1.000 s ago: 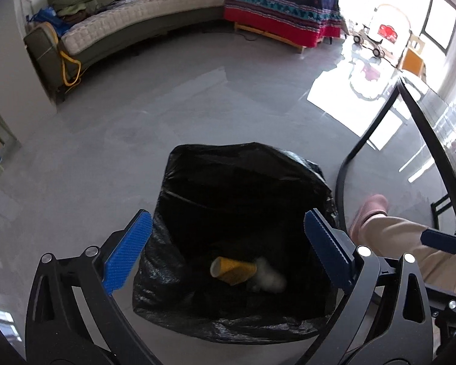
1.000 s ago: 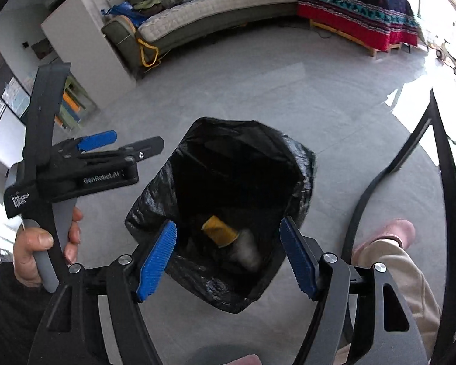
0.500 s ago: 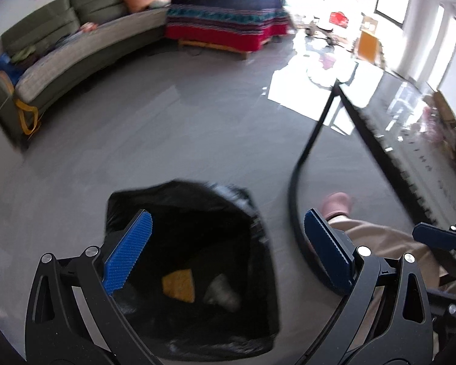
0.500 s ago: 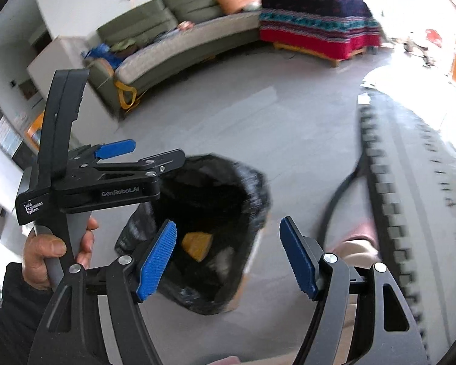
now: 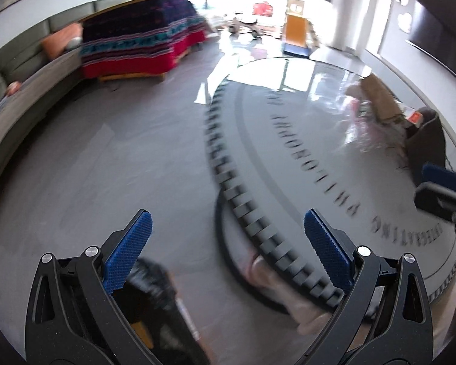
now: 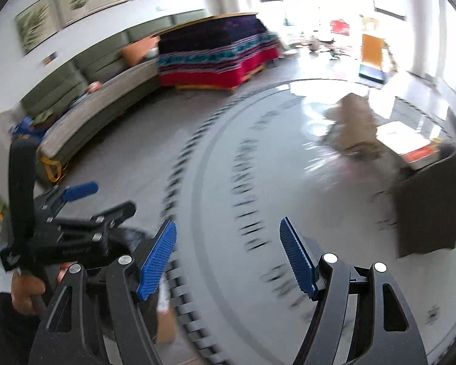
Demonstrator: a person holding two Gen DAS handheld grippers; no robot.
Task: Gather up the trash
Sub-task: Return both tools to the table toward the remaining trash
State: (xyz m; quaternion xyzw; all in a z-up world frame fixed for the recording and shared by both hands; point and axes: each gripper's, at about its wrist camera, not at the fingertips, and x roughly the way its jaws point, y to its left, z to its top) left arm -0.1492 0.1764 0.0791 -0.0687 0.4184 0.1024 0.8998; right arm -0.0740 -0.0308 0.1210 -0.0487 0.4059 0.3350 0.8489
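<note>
Both claws, left (image 5: 225,237) and right (image 6: 228,249), are standing apart, gripping nothing. The black trash bag (image 5: 155,286) is sitting on the floor beside the round surface (image 6: 288,182), its contents blurred.

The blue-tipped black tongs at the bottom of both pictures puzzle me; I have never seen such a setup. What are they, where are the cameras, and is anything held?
Each is a hand-held gripper that a person carries, one per hand, with a fisheye camera looking along its two fingers. One picture looks past the left hand-held gripper, the other past the right hand-held gripper. Both stand open and hold nothing. Ahead is a round glossy grey table with lettering; on its far side lie a blurred brown paper bag and a dark box. A black rubbish bag sits low on the floor.
</note>
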